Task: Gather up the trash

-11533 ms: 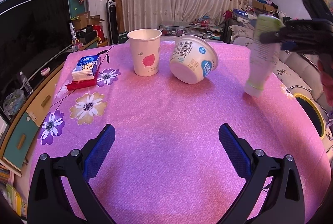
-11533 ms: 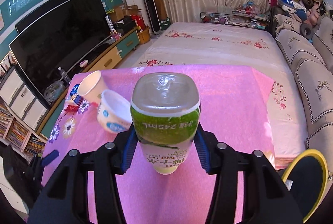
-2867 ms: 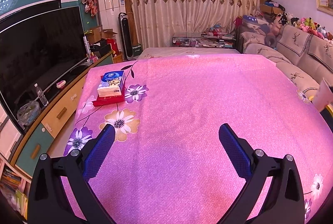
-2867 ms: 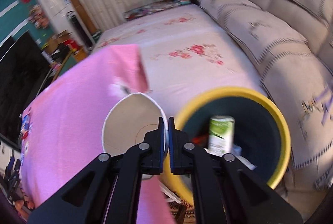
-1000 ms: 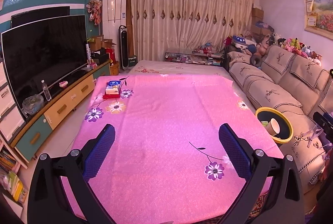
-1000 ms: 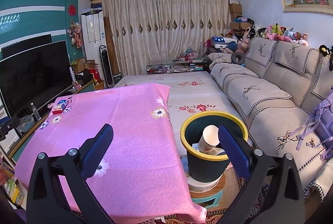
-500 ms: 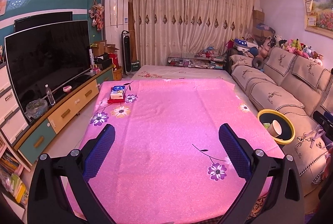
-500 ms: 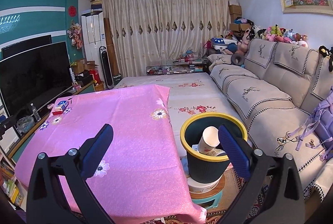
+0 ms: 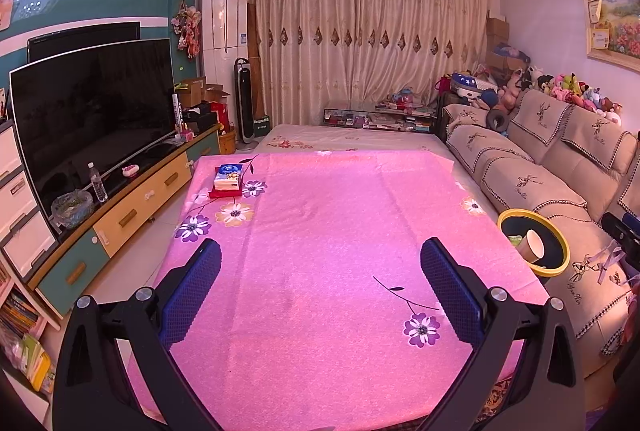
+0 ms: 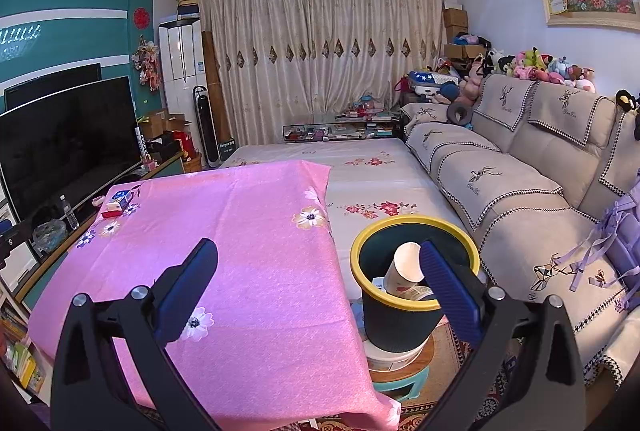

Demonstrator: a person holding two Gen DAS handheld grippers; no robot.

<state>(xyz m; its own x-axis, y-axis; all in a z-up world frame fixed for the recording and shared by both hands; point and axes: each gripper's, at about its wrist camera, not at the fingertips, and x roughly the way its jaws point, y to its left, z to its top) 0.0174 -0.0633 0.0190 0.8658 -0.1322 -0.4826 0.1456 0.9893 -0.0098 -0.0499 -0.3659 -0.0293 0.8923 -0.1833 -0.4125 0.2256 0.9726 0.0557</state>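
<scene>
One bin [image 10: 400, 323] off table's [image 9: 320, 231] right edge: one paper cup [image 10: 406, 265] inside. Left gripper [image 9: 320, 289], right gripper [image 10: 318, 287]: fingers apart, empty.

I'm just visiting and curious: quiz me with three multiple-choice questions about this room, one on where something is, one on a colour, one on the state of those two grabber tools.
1. Where is the paper cup?
A. upright on the pink tablecloth
B. inside the bin
C. on the sofa

2. What colour is the rim of the bin?
A. yellow
B. red
C. white

3. How do the left gripper and right gripper stand?
A. both shut on trash
B. one open, one shut
C. both open and empty

Answers:
1. B, the cup leans inside the bin beside the table.
2. A, a yellow ring tops the dark bin.
3. C, each pair of blue pads stands wide apart with nothing between.
</scene>
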